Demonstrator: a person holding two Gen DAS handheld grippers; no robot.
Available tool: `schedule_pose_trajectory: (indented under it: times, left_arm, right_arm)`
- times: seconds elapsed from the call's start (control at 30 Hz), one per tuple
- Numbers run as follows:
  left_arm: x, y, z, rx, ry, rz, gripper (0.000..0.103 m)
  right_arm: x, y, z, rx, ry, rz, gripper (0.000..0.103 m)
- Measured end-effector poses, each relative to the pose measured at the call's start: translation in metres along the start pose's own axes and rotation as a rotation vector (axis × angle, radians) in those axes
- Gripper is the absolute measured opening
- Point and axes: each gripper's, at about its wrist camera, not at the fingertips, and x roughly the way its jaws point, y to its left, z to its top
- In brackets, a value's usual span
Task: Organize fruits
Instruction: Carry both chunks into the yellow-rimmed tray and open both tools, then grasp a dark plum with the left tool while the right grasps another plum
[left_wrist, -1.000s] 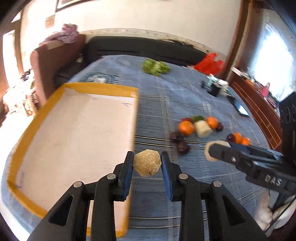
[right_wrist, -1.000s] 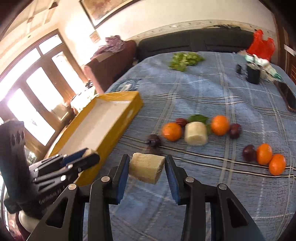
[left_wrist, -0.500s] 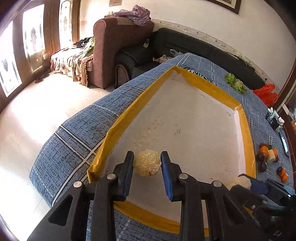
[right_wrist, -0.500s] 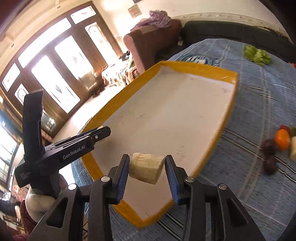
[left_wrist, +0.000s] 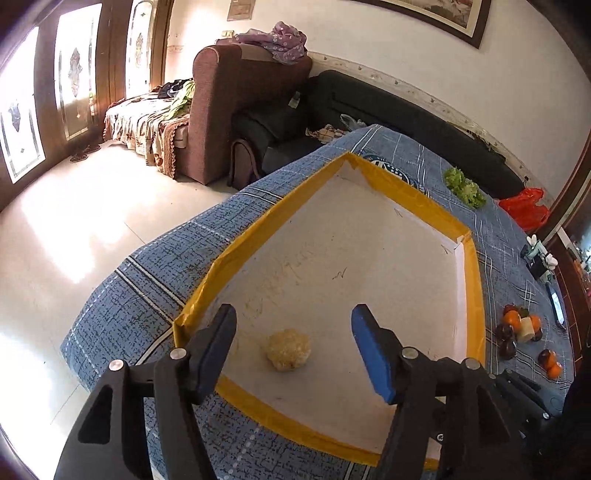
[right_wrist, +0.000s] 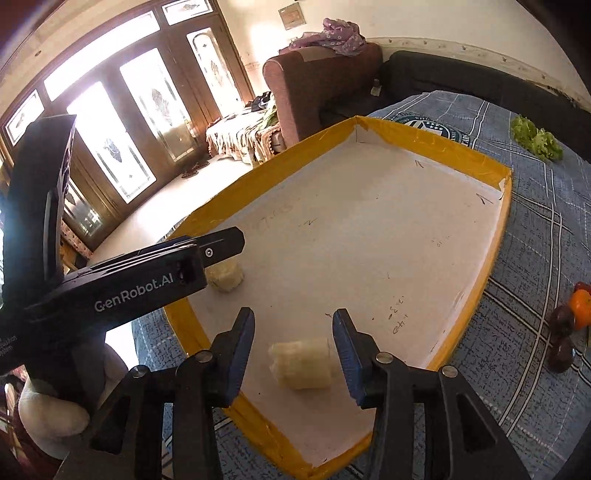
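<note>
Both grippers, left gripper (left_wrist: 293, 345) and right gripper (right_wrist: 293, 347), now gape, apparently having released pale fruit pieces (right_wrist: 301, 363) into the tray (right_wrist: 436, 142).

both wrist cams close above yellow-rimmed tray (left_wrist: 469, 295) (right_wrist: 500, 236), facing sofa; share tray

Left gripper (left_wrist: 291, 326) jaws spread wide, nothing between the pads, angled downward, right gripper (right_wrist: 293, 326) jaws parted, pads clear on both sides, left gripper's black body (right_wrist: 122, 273) crossing the right wrist view
</note>
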Motion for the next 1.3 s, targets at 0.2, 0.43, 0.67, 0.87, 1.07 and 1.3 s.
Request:
schedule_pose_trajectory:
  times: [0.2,0.43,0.67,0.87,1.07,1.3]
  left_arm:
    - [-0.025,-0.01,-0.001,-0.016,-0.041,-0.025,0.071]
    - [-0.039,-0.053,-0.01,0.071,-0.05,-0.08,0.075]
    - [-0.032,-0.092,-0.019,0.13,-0.008,-0.16,0.076]
    - [-0.014,-0.123,-0.018,0.147,0.07,-0.242,0.076]
    - [0.001,-0.156,-0.013,0.198,0.11,-0.277,0.076]
    - [0.038,-0.202,-0.014,0.246,0.217,-0.316,0.075]
  right_arm:
    - [-0.036,-0.015,-0.005,0.029,-0.088,-0.012,0.057]
    - [-0.084,-0.062,-0.025,0.12,-0.152,-0.062,0.057]
    - [-0.106,-0.139,-0.045,0.198,-0.155,-0.269,0.059]
    - [-0.08,-0.162,-0.041,0.195,-0.104,-0.298,0.059]
    - [-0.061,-0.172,-0.041,0.201,-0.07,-0.28,0.051]
    - [-0.069,-0.177,-0.051,0.252,-0.07,-0.237,0.033]
